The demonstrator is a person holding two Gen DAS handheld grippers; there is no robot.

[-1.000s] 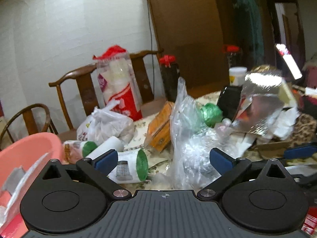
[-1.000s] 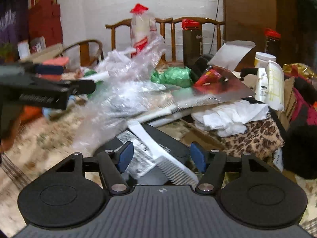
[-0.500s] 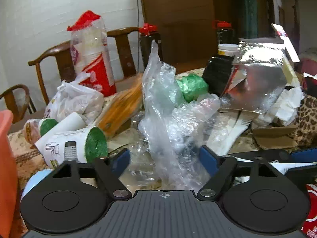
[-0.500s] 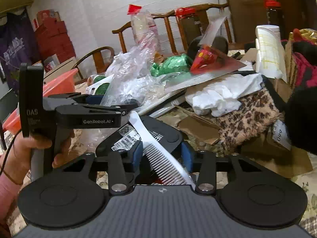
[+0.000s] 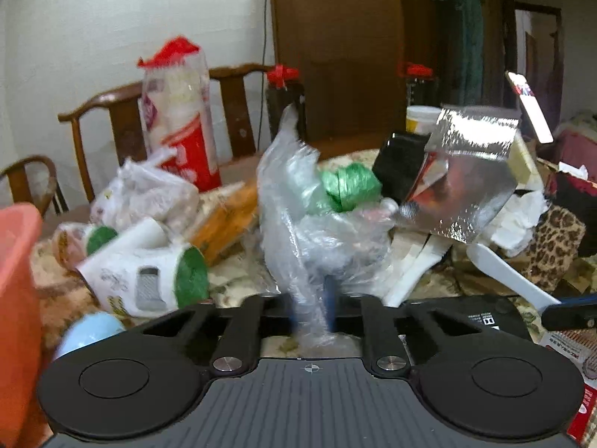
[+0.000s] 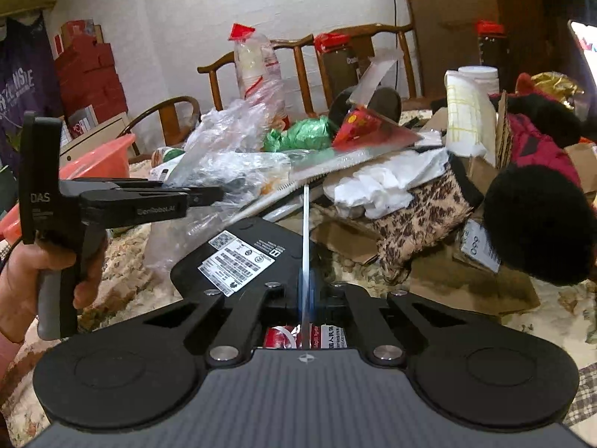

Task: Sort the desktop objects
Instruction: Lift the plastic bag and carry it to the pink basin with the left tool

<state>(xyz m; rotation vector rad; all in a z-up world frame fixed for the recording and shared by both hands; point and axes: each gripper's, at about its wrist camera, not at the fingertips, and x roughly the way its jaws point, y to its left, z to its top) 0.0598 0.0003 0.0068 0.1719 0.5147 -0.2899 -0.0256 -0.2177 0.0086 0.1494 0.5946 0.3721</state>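
L gripper (image 5: 311, 304) had just closed, pinching clear plastic bag (image 5: 298, 201) low in clutter on table (image 5: 242, 280), by green-capped tube (image 5: 149, 280). R gripper (image 6: 306, 291) had just closed too, clamping white comb (image 6: 305, 231) edge-on above black device (image 6: 242, 250). Person's hand (image 6: 22, 291) on L handle.
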